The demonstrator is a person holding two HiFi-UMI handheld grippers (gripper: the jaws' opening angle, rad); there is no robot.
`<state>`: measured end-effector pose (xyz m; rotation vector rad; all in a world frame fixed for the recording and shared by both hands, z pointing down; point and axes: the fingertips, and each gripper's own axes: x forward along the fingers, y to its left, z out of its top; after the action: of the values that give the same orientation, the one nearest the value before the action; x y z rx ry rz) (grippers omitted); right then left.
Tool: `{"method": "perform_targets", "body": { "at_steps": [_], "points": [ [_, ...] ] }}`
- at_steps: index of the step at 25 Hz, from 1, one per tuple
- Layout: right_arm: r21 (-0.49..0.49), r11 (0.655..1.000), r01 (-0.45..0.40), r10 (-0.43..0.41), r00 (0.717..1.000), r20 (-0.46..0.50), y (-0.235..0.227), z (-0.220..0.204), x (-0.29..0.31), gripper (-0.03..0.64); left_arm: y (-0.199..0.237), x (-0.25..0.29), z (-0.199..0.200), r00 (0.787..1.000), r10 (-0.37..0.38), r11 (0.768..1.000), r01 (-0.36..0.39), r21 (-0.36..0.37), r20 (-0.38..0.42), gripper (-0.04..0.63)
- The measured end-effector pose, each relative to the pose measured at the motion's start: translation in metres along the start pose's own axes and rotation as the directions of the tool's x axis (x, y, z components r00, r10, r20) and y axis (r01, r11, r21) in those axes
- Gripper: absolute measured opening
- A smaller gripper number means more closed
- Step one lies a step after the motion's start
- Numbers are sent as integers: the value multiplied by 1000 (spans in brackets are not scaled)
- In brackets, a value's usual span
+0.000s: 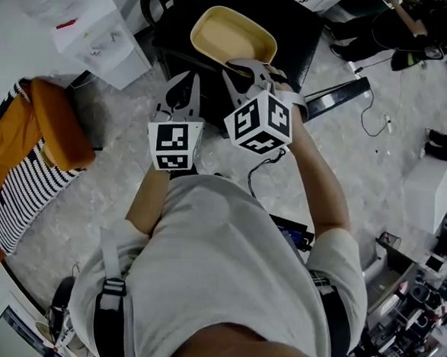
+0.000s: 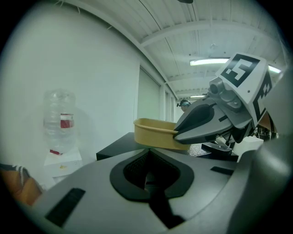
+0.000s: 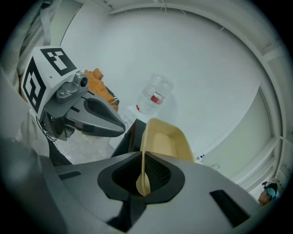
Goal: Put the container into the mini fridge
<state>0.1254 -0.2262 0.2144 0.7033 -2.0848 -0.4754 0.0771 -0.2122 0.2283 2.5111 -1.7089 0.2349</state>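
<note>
A shallow tan container (image 1: 230,33) hangs over the top of the black mini fridge (image 1: 303,23). My right gripper (image 1: 250,65) is shut on its near rim; in the right gripper view the thin rim (image 3: 143,176) is pinched between the pads and the container (image 3: 167,139) stretches away. My left gripper (image 1: 186,78) is just left of it, jaws together and holding nothing. The left gripper view shows the container (image 2: 153,132) ahead with the right gripper (image 2: 183,130) on its edge. The fridge door is hidden.
A white water dispenser with a clear bottle (image 1: 93,27) stands left of the fridge. An orange and striped seat (image 1: 35,145) is at the far left. Cables (image 1: 377,108) lie on the floor at right, a person (image 1: 394,26) sits beyond, and cluttered shelving (image 1: 421,302) fills the lower right.
</note>
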Motion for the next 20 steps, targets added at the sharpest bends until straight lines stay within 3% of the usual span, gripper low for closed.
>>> {"method": "perform_targets", "body": {
  "at_steps": [20],
  "points": [
    [14,999,-36,35,997,74,39,-24,-74,52,-61,-38,-9,1000,8,999,-7,31,-26,11]
  ]
}}
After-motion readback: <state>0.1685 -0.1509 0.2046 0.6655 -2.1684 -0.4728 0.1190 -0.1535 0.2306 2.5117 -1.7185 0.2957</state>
